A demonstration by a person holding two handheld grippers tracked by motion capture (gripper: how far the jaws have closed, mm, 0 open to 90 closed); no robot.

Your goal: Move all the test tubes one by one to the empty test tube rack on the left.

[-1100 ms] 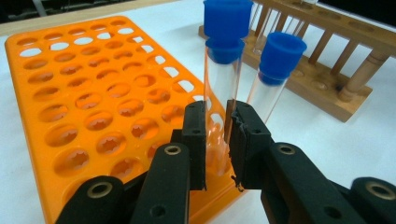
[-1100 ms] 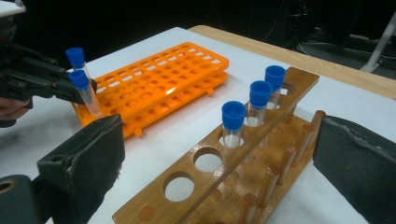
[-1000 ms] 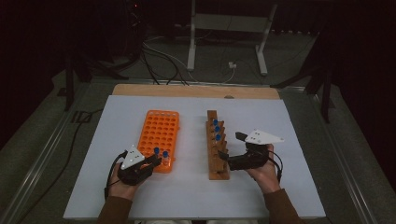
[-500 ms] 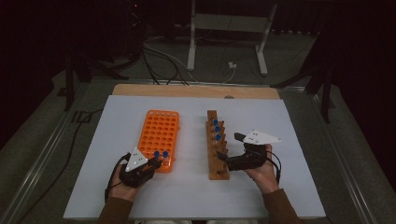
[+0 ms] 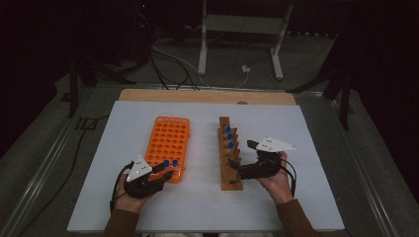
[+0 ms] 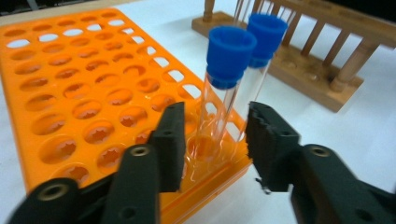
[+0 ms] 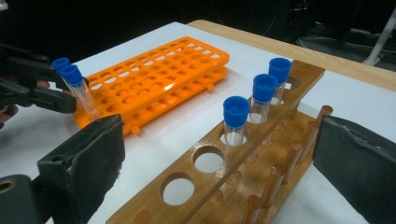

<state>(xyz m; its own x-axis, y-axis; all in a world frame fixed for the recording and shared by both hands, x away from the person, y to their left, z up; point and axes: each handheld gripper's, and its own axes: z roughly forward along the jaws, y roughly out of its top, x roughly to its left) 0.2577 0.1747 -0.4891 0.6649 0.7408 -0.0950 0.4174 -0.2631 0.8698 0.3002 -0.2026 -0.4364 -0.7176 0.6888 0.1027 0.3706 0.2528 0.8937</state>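
You see the flat white table top (image 5: pixel 207 197) lit bright from above, while the room behind it is nearly black. Shadows on that white top are soft and small. From above, the picture is a bit grainy and fuzzy. In your left gripper view, the clear plastic tube with a blue cap (image 6: pixel 223 88) looks sharp, but the black jaws below it are blurry. In your right gripper view, the brown wooden rack (image 7: pixel 243 168) is clear and the near jaws beside it are soft.

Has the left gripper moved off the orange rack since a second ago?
No. The left gripper stays at the orange rack's near corner; its jaws have just been opening around a tube.
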